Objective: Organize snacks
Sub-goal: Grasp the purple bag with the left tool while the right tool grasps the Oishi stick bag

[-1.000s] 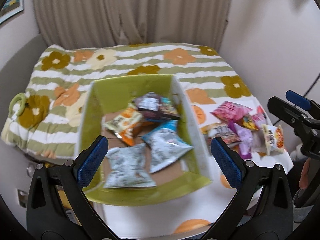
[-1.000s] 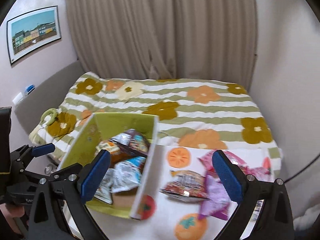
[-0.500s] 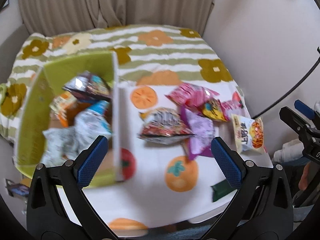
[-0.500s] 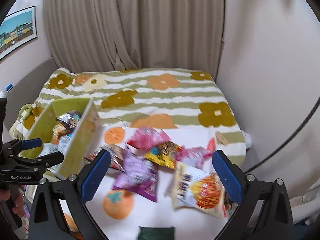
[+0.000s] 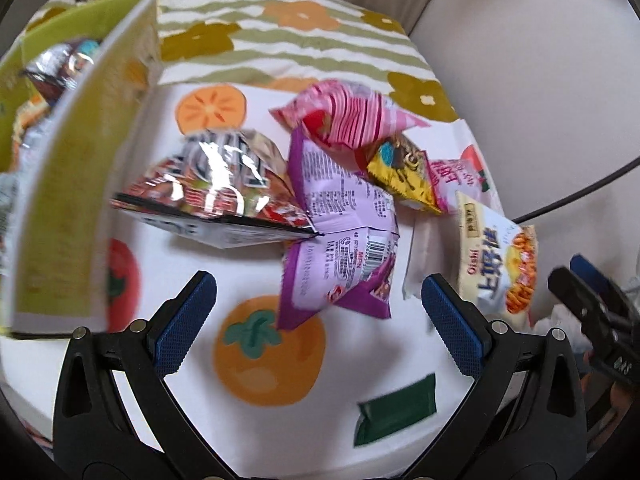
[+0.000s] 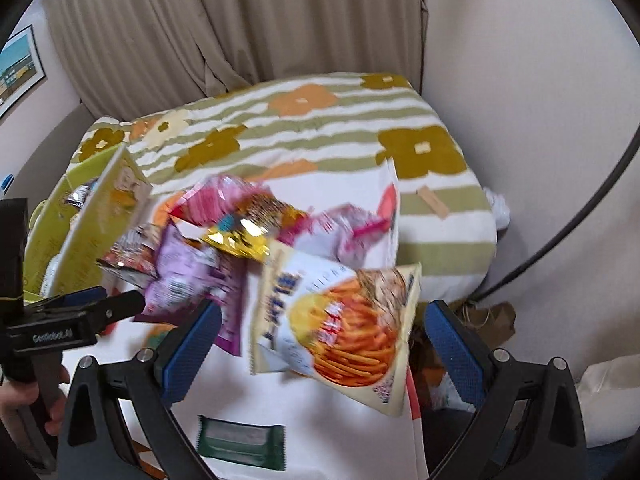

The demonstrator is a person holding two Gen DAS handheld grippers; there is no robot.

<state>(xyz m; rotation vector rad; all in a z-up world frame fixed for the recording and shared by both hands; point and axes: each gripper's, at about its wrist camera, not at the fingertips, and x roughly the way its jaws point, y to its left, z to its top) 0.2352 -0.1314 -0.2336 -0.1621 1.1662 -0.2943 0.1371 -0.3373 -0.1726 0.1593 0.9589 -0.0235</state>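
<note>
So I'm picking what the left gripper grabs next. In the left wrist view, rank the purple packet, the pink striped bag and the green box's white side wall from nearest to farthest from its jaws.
1. Purple packet: just ahead, between the open jaws.
2. Pink striped bag: behind the purple packet, slightly right.
3. Green box: at the left; its wall runs from near to far, so its rank against the pink bag is too close to call.

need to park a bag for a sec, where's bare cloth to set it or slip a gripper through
Free: the white cloth between the green box, the purple bag and the dark green wrapper, over the printed orange fruit. Crowded: the heap from the silver-red bag across to the Oishi bag.
</note>
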